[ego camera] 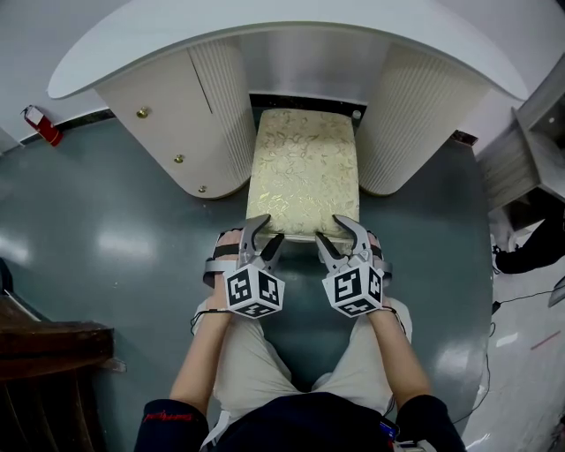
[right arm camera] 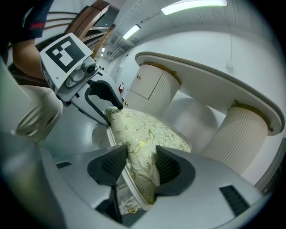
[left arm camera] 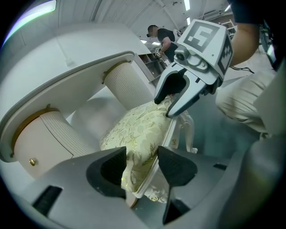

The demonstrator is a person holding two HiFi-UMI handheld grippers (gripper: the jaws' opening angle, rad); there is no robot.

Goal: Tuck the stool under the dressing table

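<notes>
The stool stands at the centre of the head view on the grey floor. Its far end sits in the recess between the two ribbed pedestals of the dressing table, and its near end projects toward the lower frame edge.

Left tongs: positioned at the near left corner of the stool. In the left gripper view the jaws stand wide, with the corner between them. One pad lies against the gold-patterned cushion and the other against the white frame rim.

Right tongs: positioned at the near right corner. In the right gripper view both ribbed pads press on the cushion corner, jaws similarly wide
</notes>
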